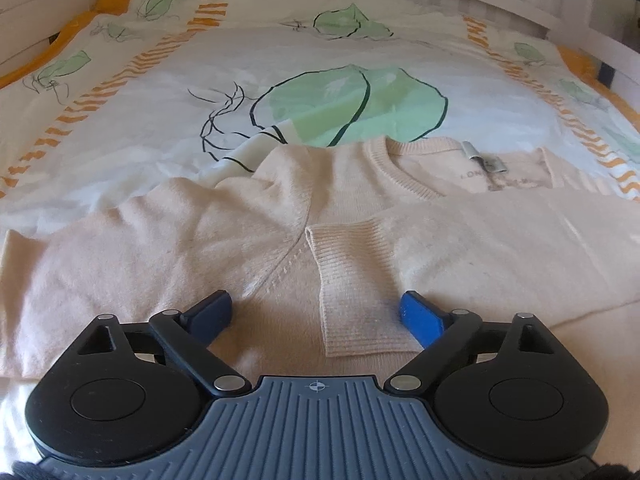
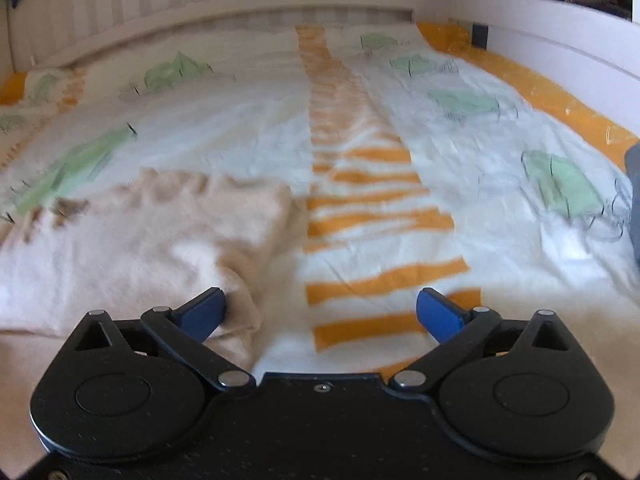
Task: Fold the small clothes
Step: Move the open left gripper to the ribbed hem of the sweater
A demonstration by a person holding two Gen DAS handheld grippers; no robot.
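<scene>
A pale peach knit sweater point(image 1: 248, 232) lies flat on the bed cover, neck away from me, with a grey label point(image 1: 484, 160) inside the collar. One sleeve is folded across the chest, and its ribbed cuff point(image 1: 356, 292) lies between the fingers of my left gripper point(image 1: 316, 312), which is open just above the fabric. In the right wrist view the sweater's edge point(image 2: 160, 232) lies at the left. My right gripper point(image 2: 322, 312) is open and empty, over the orange-striped cover beside that edge, with its left finger point(image 2: 204, 312) close to the fabric.
The white bed cover point(image 1: 168, 92) has green leaf prints and orange stripes point(image 2: 376, 216). A white bed frame point(image 2: 540, 44) runs along the far and right sides. A grey-blue object point(image 2: 633, 200) shows at the right edge.
</scene>
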